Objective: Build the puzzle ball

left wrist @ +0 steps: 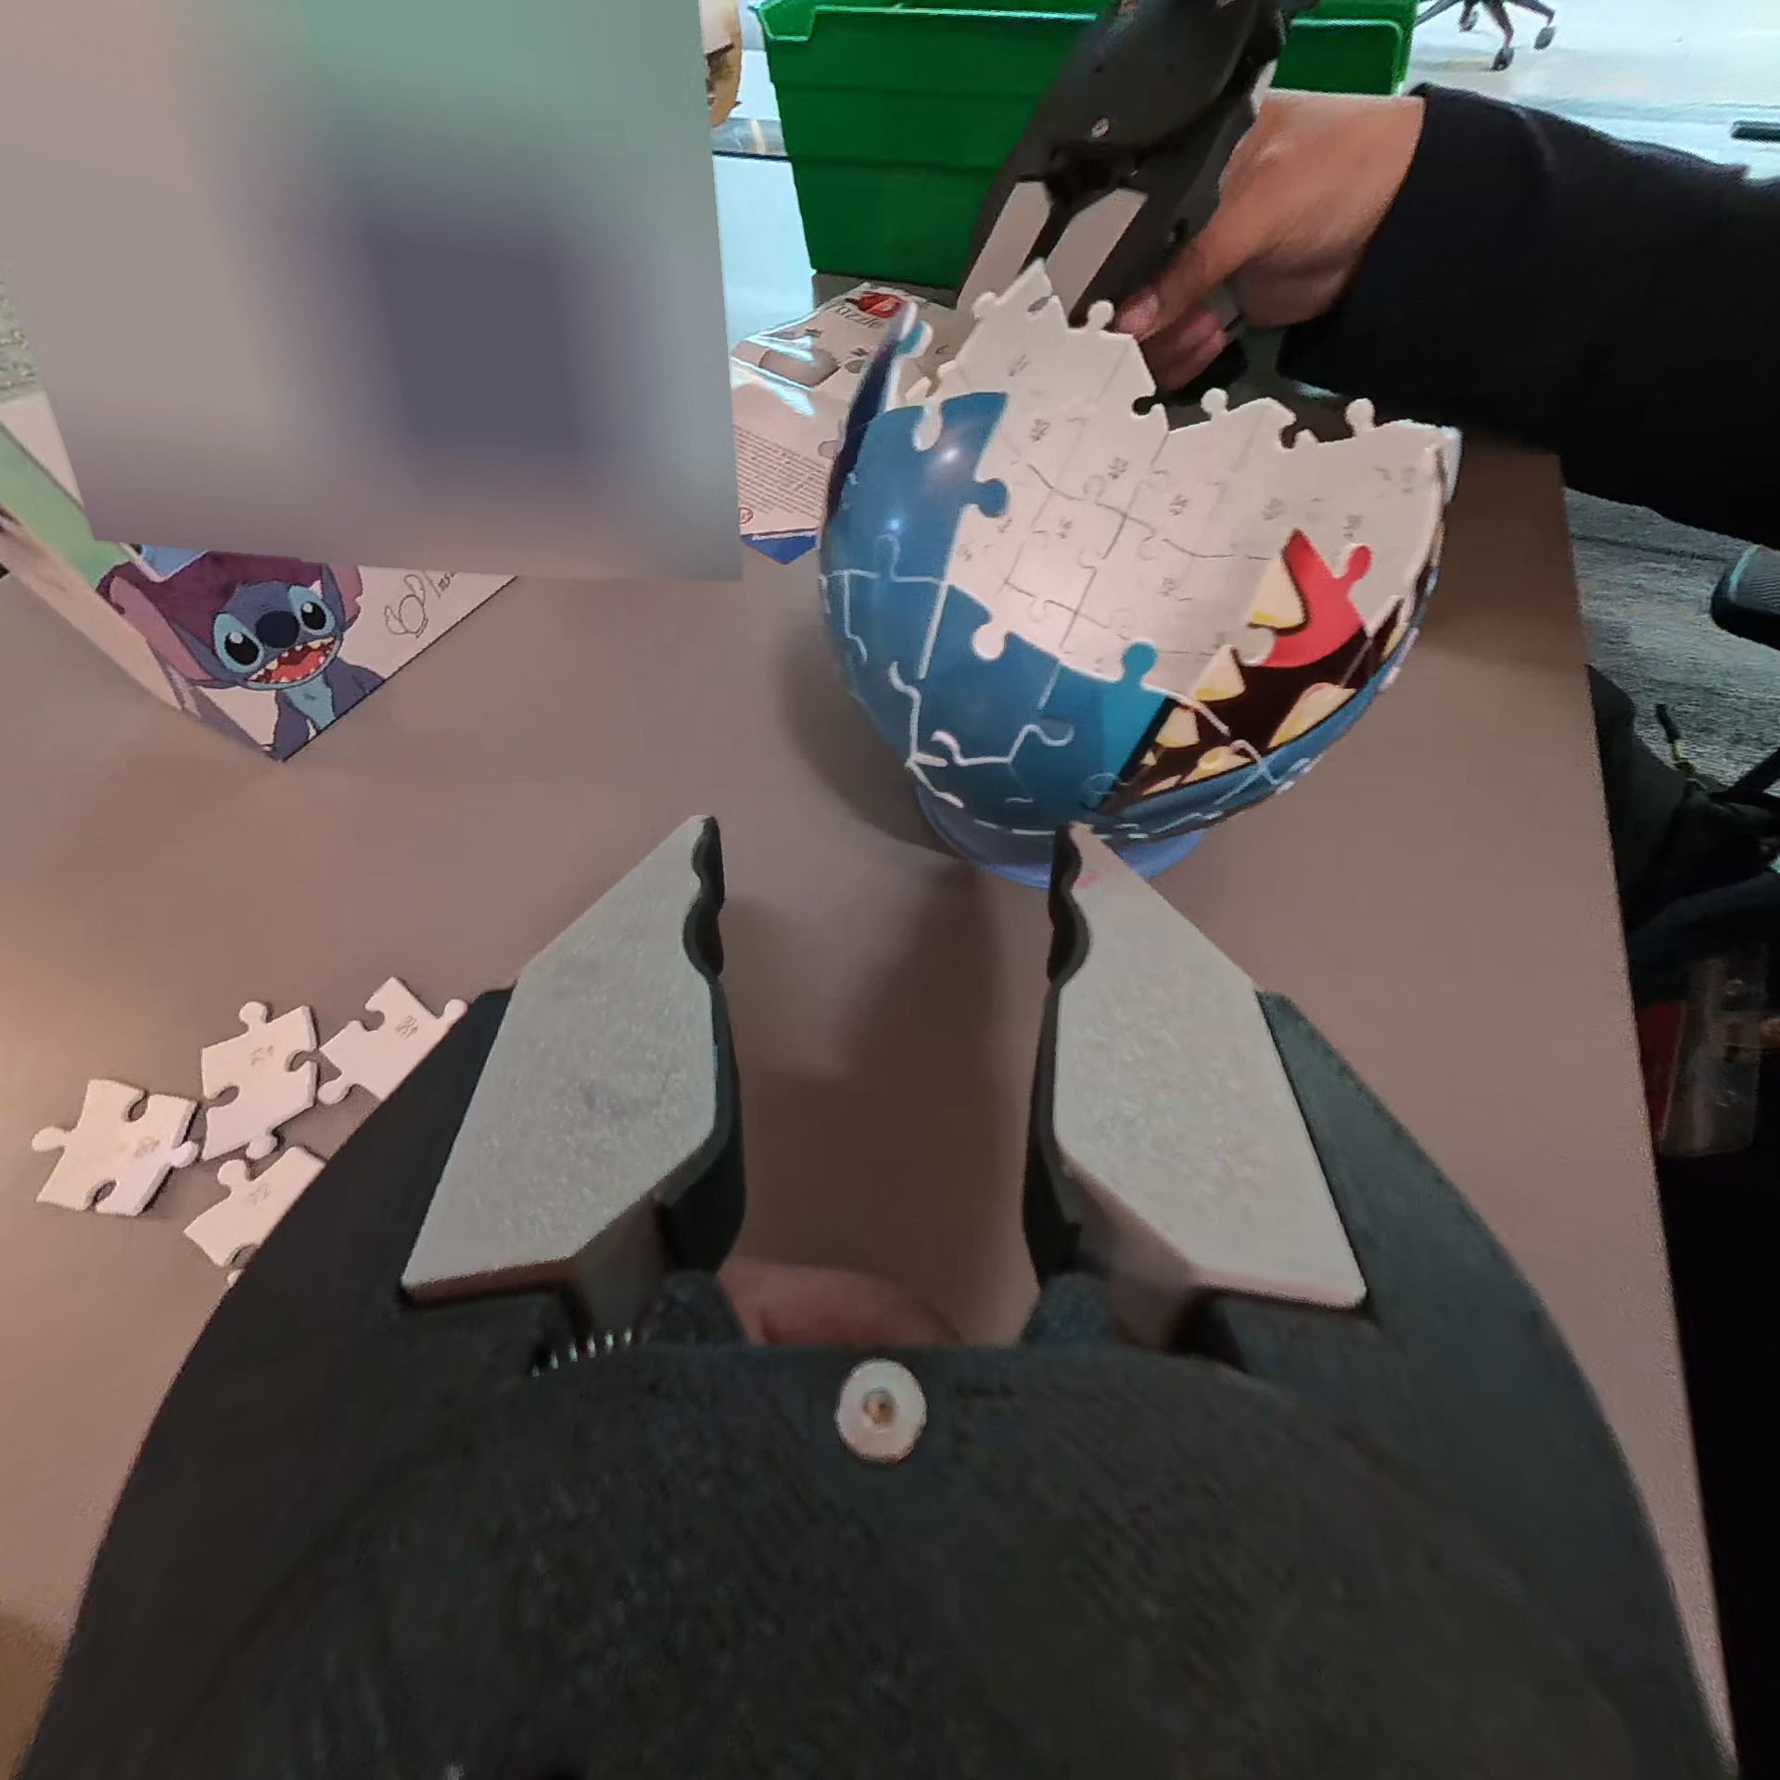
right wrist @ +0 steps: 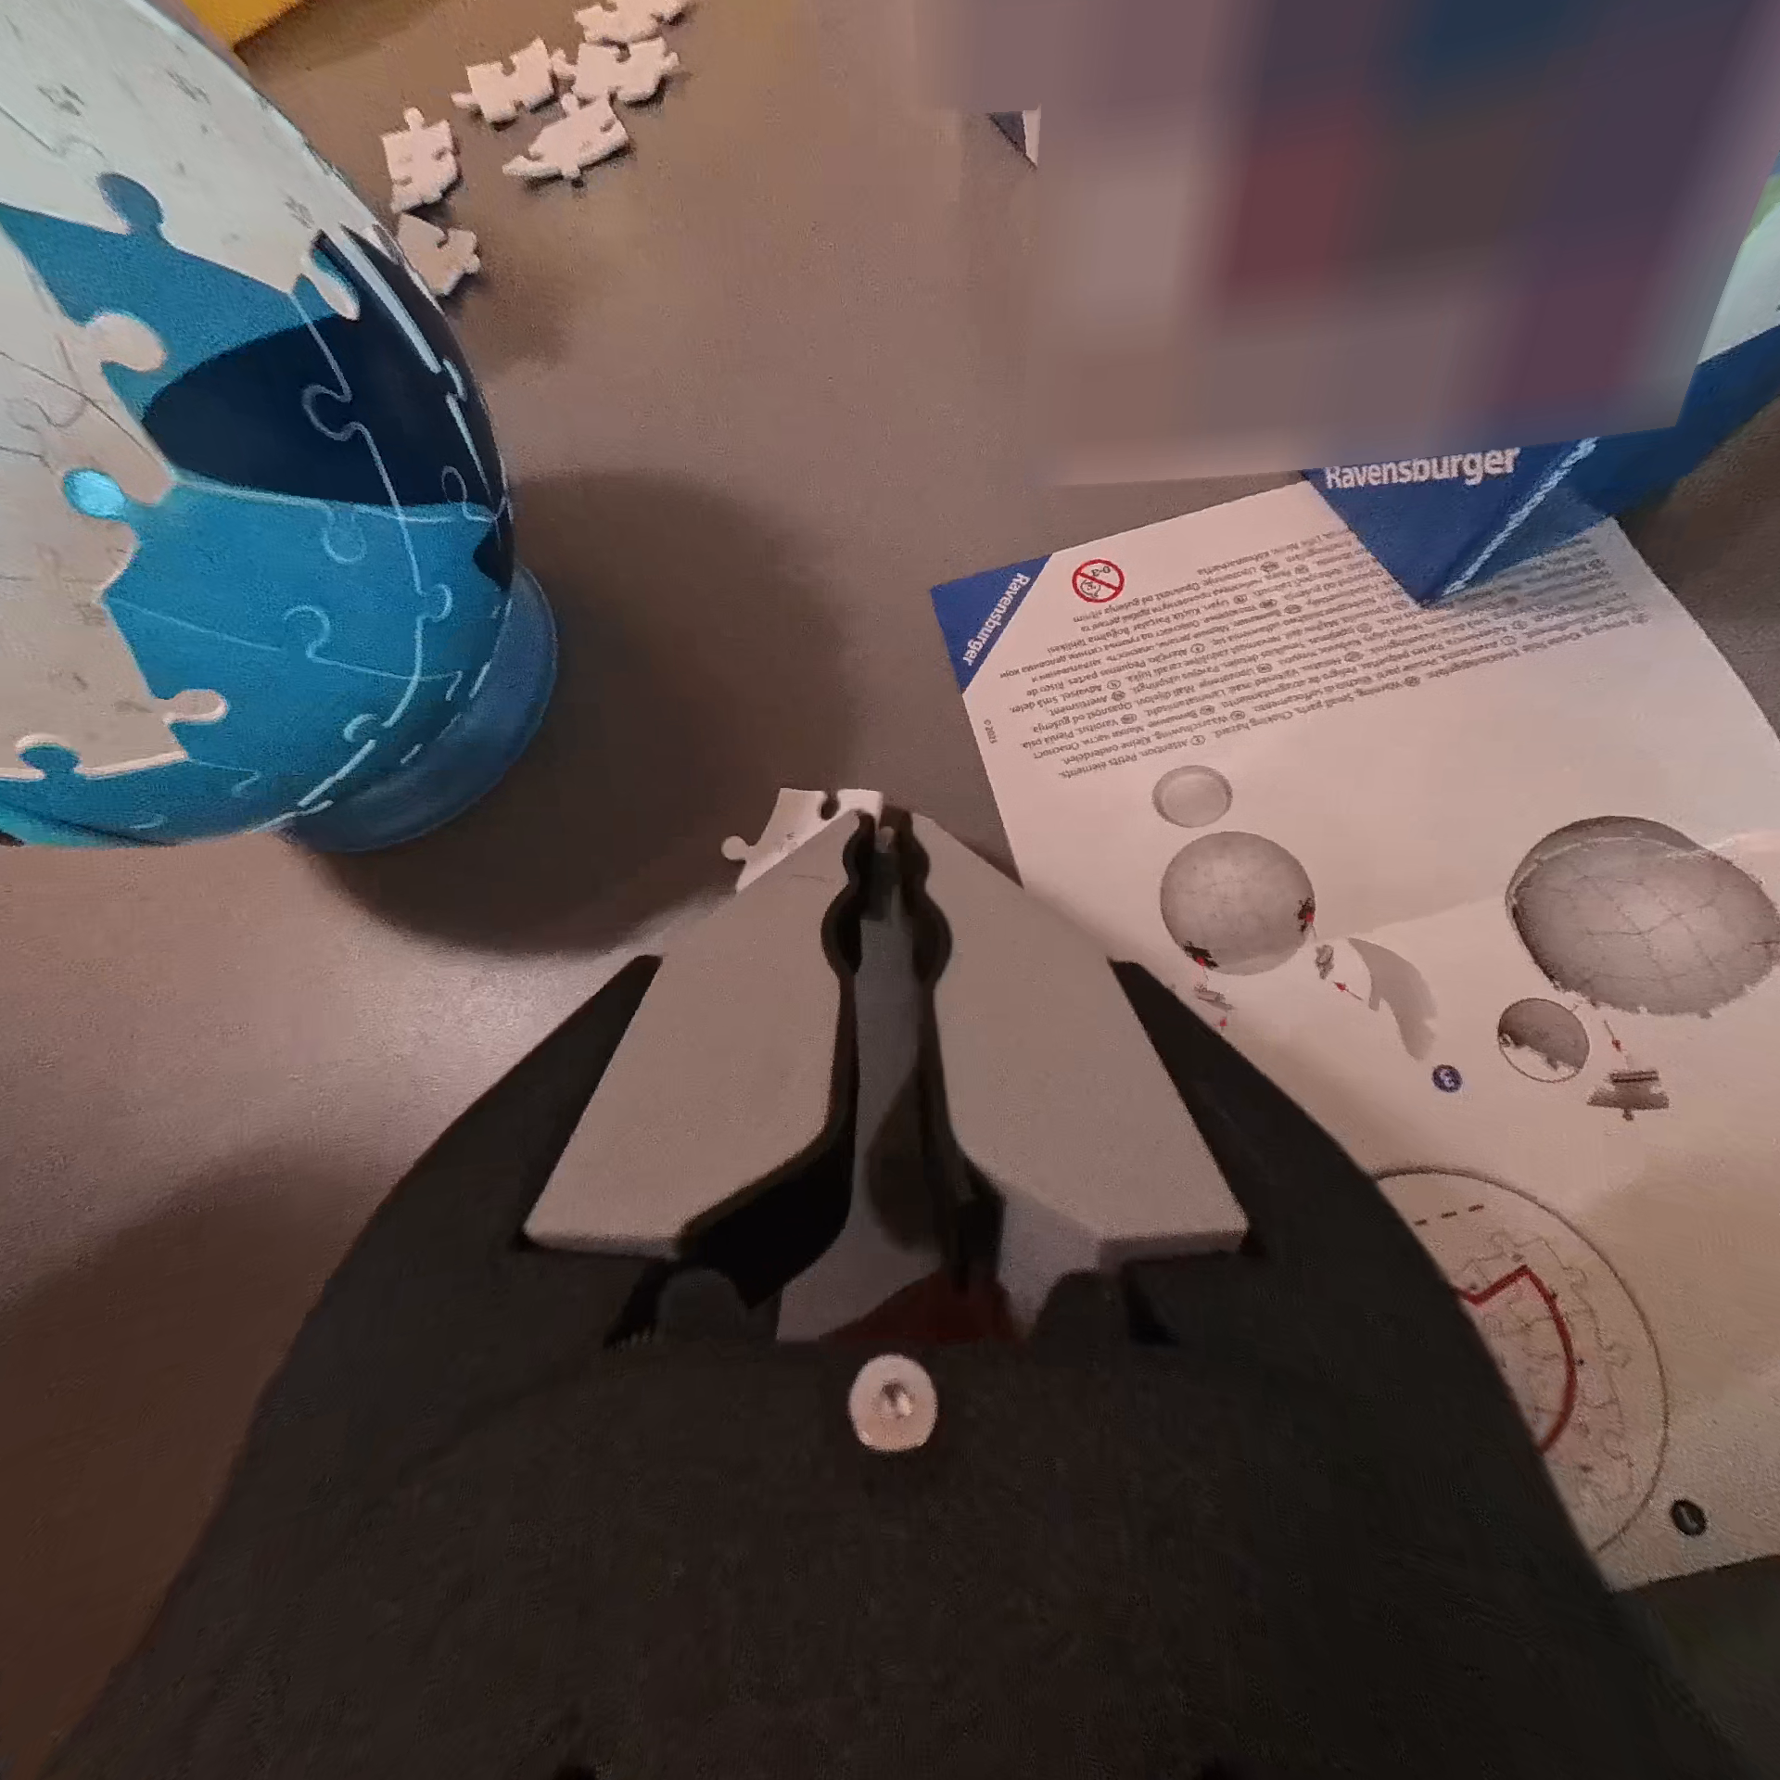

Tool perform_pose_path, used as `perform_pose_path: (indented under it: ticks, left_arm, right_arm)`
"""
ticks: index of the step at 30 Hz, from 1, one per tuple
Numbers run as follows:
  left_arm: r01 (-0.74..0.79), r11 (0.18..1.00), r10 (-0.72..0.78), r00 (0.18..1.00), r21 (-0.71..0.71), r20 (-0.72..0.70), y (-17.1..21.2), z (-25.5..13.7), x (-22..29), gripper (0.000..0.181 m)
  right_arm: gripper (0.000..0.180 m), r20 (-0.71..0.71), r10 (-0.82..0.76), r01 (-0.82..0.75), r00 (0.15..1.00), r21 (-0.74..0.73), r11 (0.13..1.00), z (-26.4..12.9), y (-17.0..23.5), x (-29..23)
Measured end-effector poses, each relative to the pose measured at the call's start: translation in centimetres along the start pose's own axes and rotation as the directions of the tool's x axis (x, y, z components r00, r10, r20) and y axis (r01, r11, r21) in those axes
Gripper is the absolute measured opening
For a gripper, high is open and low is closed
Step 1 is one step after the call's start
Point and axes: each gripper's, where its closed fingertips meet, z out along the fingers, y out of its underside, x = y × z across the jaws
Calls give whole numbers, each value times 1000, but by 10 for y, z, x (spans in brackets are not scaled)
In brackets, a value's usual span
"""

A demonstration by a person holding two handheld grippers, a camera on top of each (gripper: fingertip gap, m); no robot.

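Left claw (left wrist: 886, 867): spread wide with nothing between its fingers, hanging above the bare brown table (left wrist: 578, 771) just in front of the ball's base.
Right claw (right wrist: 881, 833): pressed together on a white puzzle piece (right wrist: 799, 819), whose edge and one knob stuck out to the left of the fingertips; in the left wrist view it stood behind the ball's top rim, held by a hand (left wrist: 1281, 222) in a dark sleeve.
Puzzle ball (left wrist: 1127, 616): half built, open at the top, seated on a blue round stand (left wrist: 1021, 852) on the table (the white backs of the inner pieces showed through the gap). Its outer shell was blue, with a dark patch of cream teeth and a red shape on the right.
Loose pieces (left wrist: 222, 1108): a small cluster lying white side up on the table, left of the left claw and well apart from the ball.
Box (left wrist: 270, 645): a cartoon-printed carton standing at the far left of the table.
Leaflet (right wrist: 1348, 867): a printed sheet with ball diagrams, flat on the table beside the right claw, one corner under the box.
Green bin (left wrist: 905, 144): behind the ball, at the far edge.
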Motion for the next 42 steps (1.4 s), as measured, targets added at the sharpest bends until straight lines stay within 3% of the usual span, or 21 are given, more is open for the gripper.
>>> perform_pose_path:
  ticks: [6,14,20,24,28,36,39,42]
  left_arm:
    - [34,999,-35,999,41,24,-7,-6,-8,63]
    - [29,996,-36,995,85,89,-15,-20,-24,61]
    - [-41,981,9,986,192,165,-76,-60,-30,48]
    - [-135,983,109,975,125,195,-117,-47,-10,41]
    - [-170,982,160,981,86,114,-139,-18,19,44]
    - [-87,991,88,996,98,-14,-144,6,23,35]
    - [-73,991,81,994,108,-70,-143,8,28,24]
    - [-62,991,78,987,118,-139,-143,10,33,1]
  right_arm:
    - [0,23,31,-33,999,102,994,-15,-13,-1]
    - [0,-58,-66,75,996,168,983,-37,-33,-11]
    - [0,-144,-233,262,962,229,938,-79,-86,-46]
    - [0,-166,-344,380,924,300,875,-92,-127,-85]
    - [0,-176,-413,449,893,330,830,-88,-147,-115]
    - [0,-156,-454,479,877,360,801,-81,-154,-139]
    - [0,-158,-464,489,872,356,797,-78,-153,-138]
    - [0,-150,-453,475,879,373,797,-76,-153,-135]
